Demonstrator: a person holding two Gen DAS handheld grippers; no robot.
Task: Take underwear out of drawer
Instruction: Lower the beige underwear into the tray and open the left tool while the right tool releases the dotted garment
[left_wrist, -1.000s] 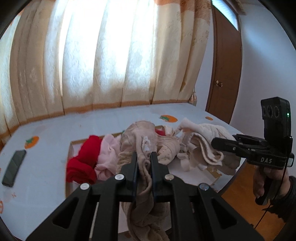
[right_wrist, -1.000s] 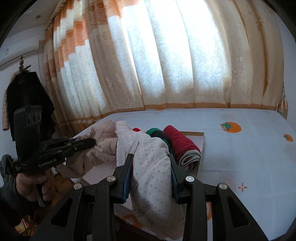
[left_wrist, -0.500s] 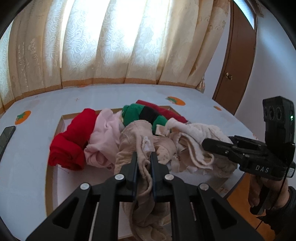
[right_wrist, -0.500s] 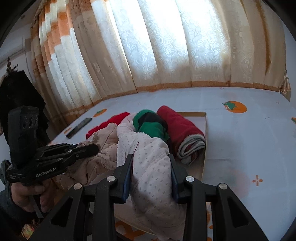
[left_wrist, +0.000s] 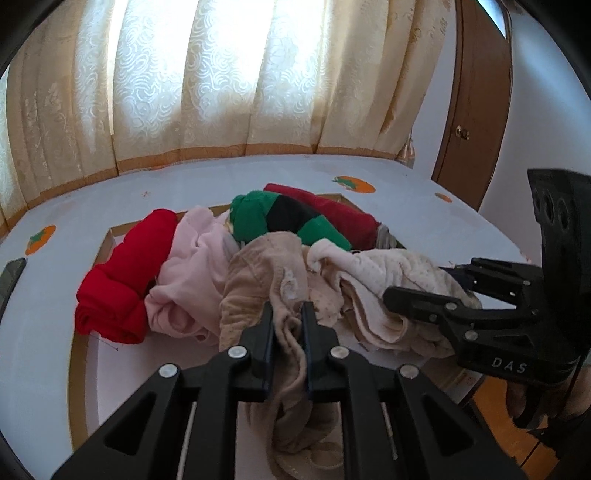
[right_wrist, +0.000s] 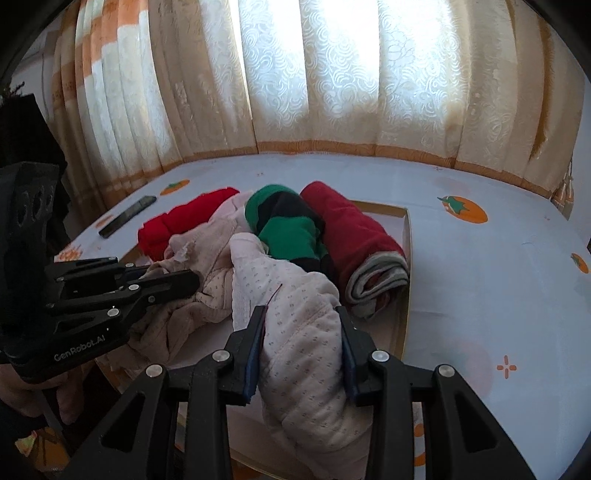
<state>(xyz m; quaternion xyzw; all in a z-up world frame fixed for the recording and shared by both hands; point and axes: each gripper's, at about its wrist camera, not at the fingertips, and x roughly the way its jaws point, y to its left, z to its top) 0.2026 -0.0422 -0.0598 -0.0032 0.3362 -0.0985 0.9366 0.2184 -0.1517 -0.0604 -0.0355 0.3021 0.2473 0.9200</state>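
Note:
My left gripper (left_wrist: 287, 308) is shut on beige underwear (left_wrist: 266, 266) that hangs down between its fingers over the front of the drawer (left_wrist: 107, 240). My right gripper (right_wrist: 301, 312) is shut on a pale pink dotted garment (right_wrist: 299, 332), also draped over the drawer's front edge. In the left wrist view the right gripper (left_wrist: 391, 293) reaches in from the right onto the dotted garment (left_wrist: 388, 273). In the right wrist view the left gripper (right_wrist: 192, 280) holds the beige underwear (right_wrist: 195, 251) at the left. The two garments touch.
The drawer (right_wrist: 404, 229) also holds a bright red roll (left_wrist: 129, 269), a light pink garment (left_wrist: 192, 258), a green and black roll (left_wrist: 284, 218) and a dark red roll (right_wrist: 354, 229). A dark phone (right_wrist: 127, 216) lies on the light cloth. Curtains hang behind; a wooden door (left_wrist: 476, 103) stands right.
Both grippers have tilted down and come nearer the drawer with their garments still held. The green and dark red rolls have come into full sight.

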